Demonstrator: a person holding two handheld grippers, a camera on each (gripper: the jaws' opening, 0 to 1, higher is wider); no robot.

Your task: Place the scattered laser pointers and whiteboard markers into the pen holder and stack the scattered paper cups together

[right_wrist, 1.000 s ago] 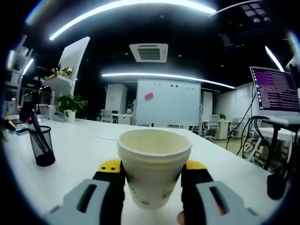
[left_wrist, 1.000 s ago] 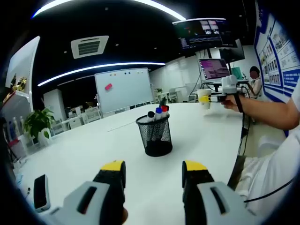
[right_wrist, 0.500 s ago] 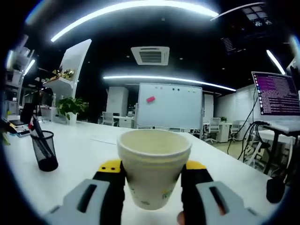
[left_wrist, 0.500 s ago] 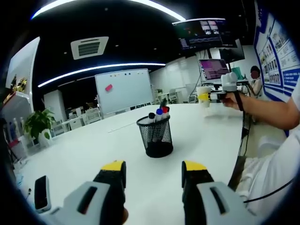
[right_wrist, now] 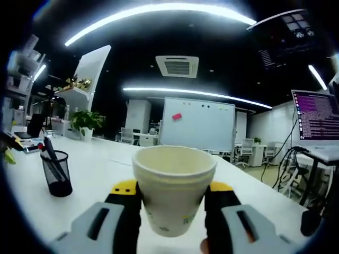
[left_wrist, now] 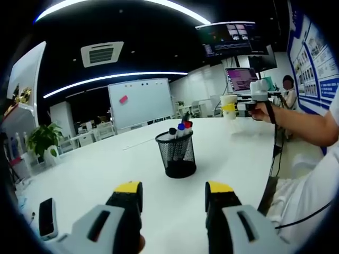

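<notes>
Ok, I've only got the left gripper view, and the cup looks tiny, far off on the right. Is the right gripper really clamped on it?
Observer: Yes. In the right gripper view the right gripper is shut on the cup, one jaw on each side, with the cup upright.
Operator: Is the cup plain white?
Observer: Not quite. There is a small green and yellow print low on its wall.
Operator: Anything else close on that side?
Observer: A dark object shows low at the right of that view, with cables above it. I cannot tell what it is.
</notes>
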